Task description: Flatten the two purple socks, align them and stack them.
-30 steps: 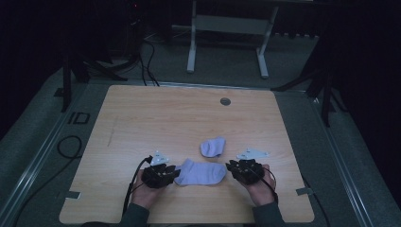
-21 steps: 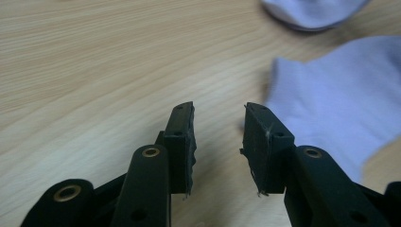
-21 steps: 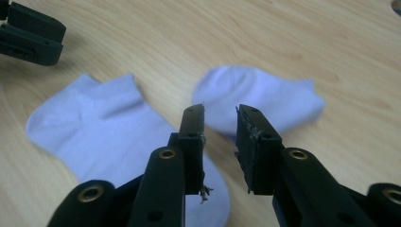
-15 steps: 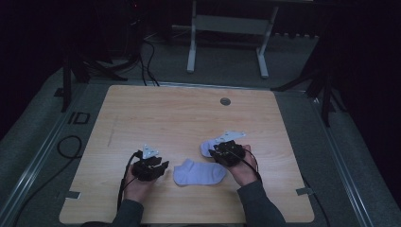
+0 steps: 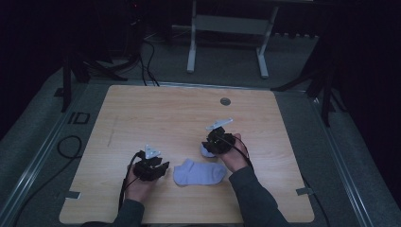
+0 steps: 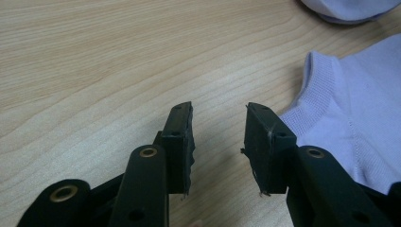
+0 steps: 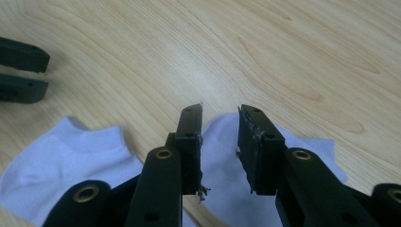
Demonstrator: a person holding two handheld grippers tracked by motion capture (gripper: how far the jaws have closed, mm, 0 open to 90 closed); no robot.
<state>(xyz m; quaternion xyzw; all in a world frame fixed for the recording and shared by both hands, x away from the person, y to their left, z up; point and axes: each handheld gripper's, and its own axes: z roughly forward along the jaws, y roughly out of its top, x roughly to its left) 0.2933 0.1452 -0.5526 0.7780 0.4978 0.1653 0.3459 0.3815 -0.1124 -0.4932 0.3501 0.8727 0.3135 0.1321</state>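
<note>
A pale lilac ankle sock [image 5: 198,173] lies flat near the table's front edge, between my two hands. My left gripper [image 5: 160,169] rests just left of it. In the left gripper view the gripper [image 6: 220,111] is open over bare wood, with the sock's cuff [image 6: 321,90] beside its right jaw; these jaws have just been opening. A second, bunched sock [image 5: 204,151] lies farther back. My right gripper [image 5: 211,147] hovers over it. In the right gripper view the gripper [image 7: 221,111] stands open above that sock [image 7: 215,137], not pressing on it; these jaws too have just been opening.
The wooden table [image 5: 156,113] has a round metal grommet [image 5: 225,101] at the back. In the right gripper view the flat sock [image 7: 71,156] lies at the lower left and the left gripper's jaws [image 7: 19,71] show at the left edge. Dark floor, cables and a stand lie beyond.
My right gripper has left the flat sock's right end and moved back and to the left, over the bunched sock. My left gripper has drawn slightly off the flat sock's left end.
</note>
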